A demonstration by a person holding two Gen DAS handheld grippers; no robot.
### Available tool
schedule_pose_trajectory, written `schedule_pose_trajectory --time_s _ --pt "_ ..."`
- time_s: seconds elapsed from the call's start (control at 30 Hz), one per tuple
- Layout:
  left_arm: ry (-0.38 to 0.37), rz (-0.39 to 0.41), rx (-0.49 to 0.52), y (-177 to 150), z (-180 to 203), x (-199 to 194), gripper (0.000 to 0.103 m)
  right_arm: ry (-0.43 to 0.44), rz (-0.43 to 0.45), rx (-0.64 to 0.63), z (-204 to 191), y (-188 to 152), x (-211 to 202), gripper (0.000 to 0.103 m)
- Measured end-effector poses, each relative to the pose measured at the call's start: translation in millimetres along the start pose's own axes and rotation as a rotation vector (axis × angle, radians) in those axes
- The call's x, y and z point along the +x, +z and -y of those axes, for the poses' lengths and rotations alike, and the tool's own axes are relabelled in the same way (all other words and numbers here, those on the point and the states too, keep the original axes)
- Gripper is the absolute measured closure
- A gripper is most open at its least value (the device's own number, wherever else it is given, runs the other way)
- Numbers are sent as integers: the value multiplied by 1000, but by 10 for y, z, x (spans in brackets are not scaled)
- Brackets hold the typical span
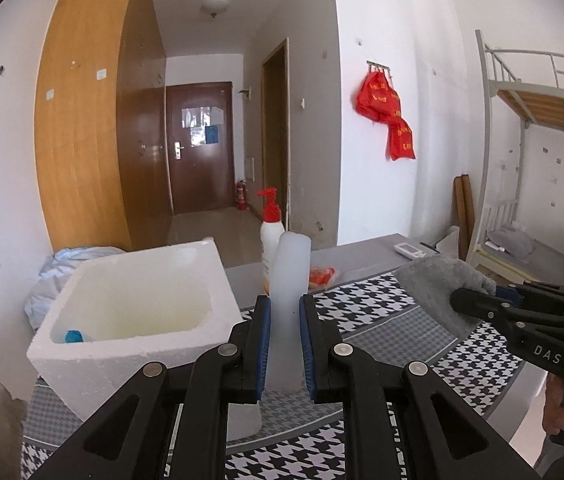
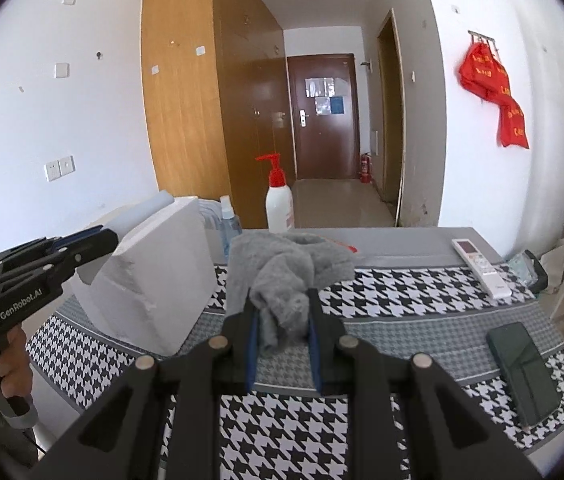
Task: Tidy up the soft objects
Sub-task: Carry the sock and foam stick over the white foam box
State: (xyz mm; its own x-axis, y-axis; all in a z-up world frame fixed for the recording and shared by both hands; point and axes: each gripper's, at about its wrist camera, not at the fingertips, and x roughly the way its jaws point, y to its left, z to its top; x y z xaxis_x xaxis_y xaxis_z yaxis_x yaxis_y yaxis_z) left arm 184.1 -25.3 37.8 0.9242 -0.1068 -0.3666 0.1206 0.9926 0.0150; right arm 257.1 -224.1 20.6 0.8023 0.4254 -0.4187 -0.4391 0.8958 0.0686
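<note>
My left gripper [image 1: 285, 312] is shut on a pale translucent soft cylinder [image 1: 290, 280] and holds it upright, just right of a white foam box [image 1: 138, 308]. The box is open on top; a blue object [image 1: 73, 336] lies in its bottom corner. The left gripper [image 2: 110, 236] also shows in the right wrist view with the cylinder [image 2: 142, 212] above the box [image 2: 154, 276]. My right gripper [image 2: 282, 304] is shut on a grey fluffy cloth [image 2: 286, 276] and holds it above the houndstooth tablecloth [image 2: 382, 288]. The cloth also shows in the left wrist view [image 1: 438, 284].
A white pump bottle with a red top [image 2: 279, 200] and a clear spray bottle [image 2: 229, 220] stand at the table's back. A white remote [image 2: 480, 266] and a dark phone [image 2: 526, 372] lie on the right. A red packet [image 1: 322, 276] lies behind the cylinder.
</note>
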Motion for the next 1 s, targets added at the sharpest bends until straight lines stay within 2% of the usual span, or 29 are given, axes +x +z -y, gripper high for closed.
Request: schedule_pose_trajectory --time_s 0.5,1.0 --pt "57 35 -2 172 -134 -86 87 22 53 -11 -103 334 -9 78" --pt "128 82 -19 290 -368 -212 87 74 64 -76 -353 491 106 78"
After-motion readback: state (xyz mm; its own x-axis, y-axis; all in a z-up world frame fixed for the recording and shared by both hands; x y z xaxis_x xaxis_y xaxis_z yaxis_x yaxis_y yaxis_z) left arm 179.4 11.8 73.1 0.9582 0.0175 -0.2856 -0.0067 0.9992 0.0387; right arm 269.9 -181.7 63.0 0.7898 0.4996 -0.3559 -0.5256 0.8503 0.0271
